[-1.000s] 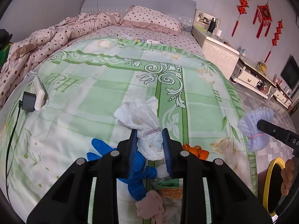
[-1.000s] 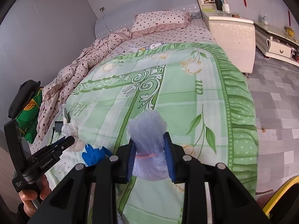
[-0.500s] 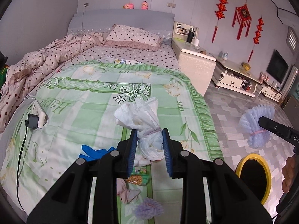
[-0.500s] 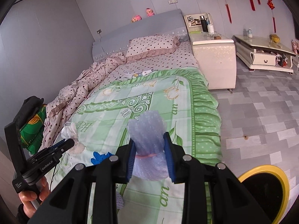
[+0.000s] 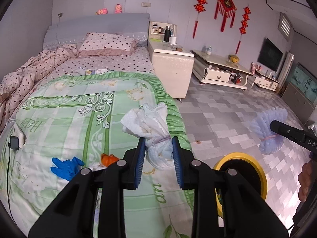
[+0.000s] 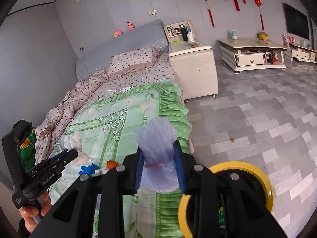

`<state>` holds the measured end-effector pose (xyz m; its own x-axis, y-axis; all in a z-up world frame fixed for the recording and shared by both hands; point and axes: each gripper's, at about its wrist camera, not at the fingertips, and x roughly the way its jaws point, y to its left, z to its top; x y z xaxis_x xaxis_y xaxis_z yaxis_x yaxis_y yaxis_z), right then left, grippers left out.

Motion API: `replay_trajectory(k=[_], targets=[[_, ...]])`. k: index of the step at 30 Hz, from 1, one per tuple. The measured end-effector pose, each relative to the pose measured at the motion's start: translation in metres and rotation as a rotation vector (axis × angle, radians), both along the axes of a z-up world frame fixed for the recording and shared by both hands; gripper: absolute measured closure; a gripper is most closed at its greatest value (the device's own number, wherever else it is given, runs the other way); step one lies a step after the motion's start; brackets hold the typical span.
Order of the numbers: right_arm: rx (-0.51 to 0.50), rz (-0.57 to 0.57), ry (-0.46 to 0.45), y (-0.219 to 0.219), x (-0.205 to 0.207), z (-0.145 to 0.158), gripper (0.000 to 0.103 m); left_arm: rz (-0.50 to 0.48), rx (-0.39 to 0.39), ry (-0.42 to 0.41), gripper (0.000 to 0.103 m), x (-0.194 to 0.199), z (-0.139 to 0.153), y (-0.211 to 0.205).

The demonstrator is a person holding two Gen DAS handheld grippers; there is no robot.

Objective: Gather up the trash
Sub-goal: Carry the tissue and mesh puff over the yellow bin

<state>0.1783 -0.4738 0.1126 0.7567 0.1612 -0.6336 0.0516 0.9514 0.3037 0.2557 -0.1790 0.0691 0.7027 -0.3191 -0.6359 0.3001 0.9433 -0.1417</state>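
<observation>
Two bundles are riding in your hands right now, one per tool, and both are heading for the same target. Going left to right: your left hand-held gripper (image 5: 158,158) is pinching a wad of white tissue (image 5: 152,127) at its tied waist, with the loose end fanning up and away from you over the edge of the bed (image 5: 69,107). Its long axis is running roughly along the fingers, so the bundle is sticking forward, not sideways. Your right hand-held gripper (image 6: 158,168) is pinching a roll of bubble wrap (image 6: 156,138), also at a tied waist, also standing up out of the jaws.

You are looking for the yellow-rimmed bin (image 5: 240,158), which is sitting on the floor just beside the bed. From the left tool it is lying below and to the right of the fingertips; from the right tool (image 6: 263,172) it is almost directly under the fingers, slightly right. So your right hand is the nearer one and, by my reading, should be dropping first.

More trash is lying on the bed behind: a blue glove (image 5: 66,166) and an orange scrap (image 5: 108,158).
</observation>
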Motion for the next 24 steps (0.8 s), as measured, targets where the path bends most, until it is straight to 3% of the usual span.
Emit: replay_trajectory(k=[9,24], targets=[[0.006,-0.102,0.038,-0.056,-0.028,-0.021,0.076,-0.107,0.014,0.031,0.077,-0.013,-0.016,-0.074],[0.026,-0.189,0.163,-0.109,-0.031,-0.085,0.075,-0.232,0.04,0.166,0.077,-0.016,-0.093,-0.148]])
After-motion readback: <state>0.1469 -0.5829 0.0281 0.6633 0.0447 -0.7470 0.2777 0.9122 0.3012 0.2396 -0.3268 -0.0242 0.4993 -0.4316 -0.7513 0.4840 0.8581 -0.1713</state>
